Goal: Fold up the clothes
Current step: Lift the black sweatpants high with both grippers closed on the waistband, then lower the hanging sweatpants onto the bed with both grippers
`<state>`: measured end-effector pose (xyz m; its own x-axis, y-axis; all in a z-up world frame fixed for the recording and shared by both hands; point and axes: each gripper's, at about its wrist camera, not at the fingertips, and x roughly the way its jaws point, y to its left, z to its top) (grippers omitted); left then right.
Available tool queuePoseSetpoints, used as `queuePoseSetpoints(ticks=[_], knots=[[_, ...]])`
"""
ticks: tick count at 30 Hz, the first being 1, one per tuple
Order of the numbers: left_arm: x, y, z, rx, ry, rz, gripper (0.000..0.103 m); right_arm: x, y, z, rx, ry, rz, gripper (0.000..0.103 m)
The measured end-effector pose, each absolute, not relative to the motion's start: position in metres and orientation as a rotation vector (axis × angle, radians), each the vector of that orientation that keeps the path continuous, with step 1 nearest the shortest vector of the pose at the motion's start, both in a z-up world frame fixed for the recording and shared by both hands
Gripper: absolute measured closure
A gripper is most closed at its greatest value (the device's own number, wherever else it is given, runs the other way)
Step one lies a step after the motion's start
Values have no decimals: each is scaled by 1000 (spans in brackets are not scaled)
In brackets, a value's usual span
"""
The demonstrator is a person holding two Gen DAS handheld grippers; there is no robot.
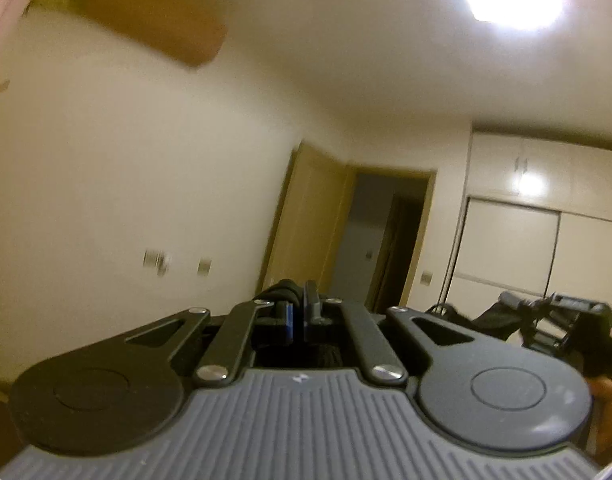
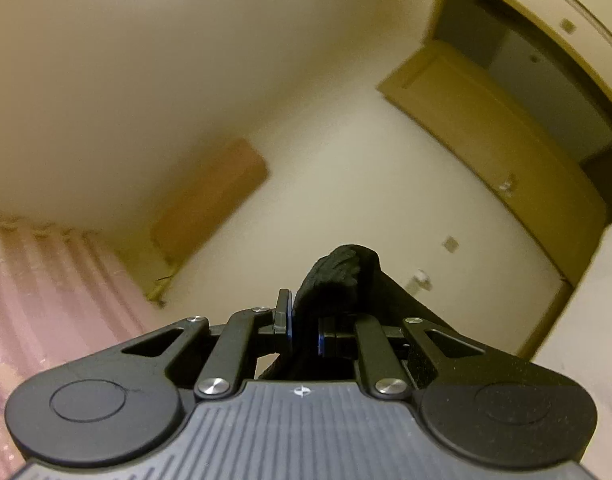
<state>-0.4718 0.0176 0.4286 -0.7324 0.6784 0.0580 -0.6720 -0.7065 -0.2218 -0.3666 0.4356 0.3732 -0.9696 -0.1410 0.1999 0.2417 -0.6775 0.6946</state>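
Observation:
Both grippers point up toward the wall and ceiling, each holding part of a black garment. In the left wrist view my left gripper (image 1: 300, 314) has its fingers nearly together, and a fold of the black garment (image 1: 279, 291) bunches at their tips. Far right in that view more of the black cloth (image 1: 494, 320) hangs beside the other gripper's body (image 1: 574, 304) and a hand (image 1: 606, 400). In the right wrist view my right gripper (image 2: 303, 328) is shut on a thick wad of the black garment (image 2: 338, 276), which sticks up past the fingertips.
A cream wall fills both views, with a wooden box (image 1: 157, 20) high on it. An open wooden door (image 1: 306, 220) and a dark doorway (image 1: 386, 240) lie ahead, white wardrobe doors (image 1: 546, 220) to the right. A pink curtain (image 2: 45, 300) hangs at the left.

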Motion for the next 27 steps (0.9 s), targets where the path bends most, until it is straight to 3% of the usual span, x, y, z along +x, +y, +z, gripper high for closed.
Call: queuePoseSetpoints(ticks=[4, 9, 14, 20, 23, 27], knots=[[-417, 12, 403, -20, -237, 2343, 101, -324, 453, 336, -141, -1166, -2664, 91], [-348, 20, 305, -227, -113, 2253, 101, -250, 480, 213, 77, -1274, -2673, 92], [-302, 47, 136, -669, -29, 2081, 101, -163, 501, 22, 507, -1598, -2687, 92], [-245, 74, -137, -1351, -13, 1872, 101, -64, 506, -218, 1290, -2000, -2626, 92], [-217, 72, -245, -1605, 25, 1826, 102, -38, 498, -288, 1599, -2023, -2652, 93], [-199, 54, -299, -1745, -56, 1800, 100, -12, 490, -315, 1528, -2099, -2623, 92]])
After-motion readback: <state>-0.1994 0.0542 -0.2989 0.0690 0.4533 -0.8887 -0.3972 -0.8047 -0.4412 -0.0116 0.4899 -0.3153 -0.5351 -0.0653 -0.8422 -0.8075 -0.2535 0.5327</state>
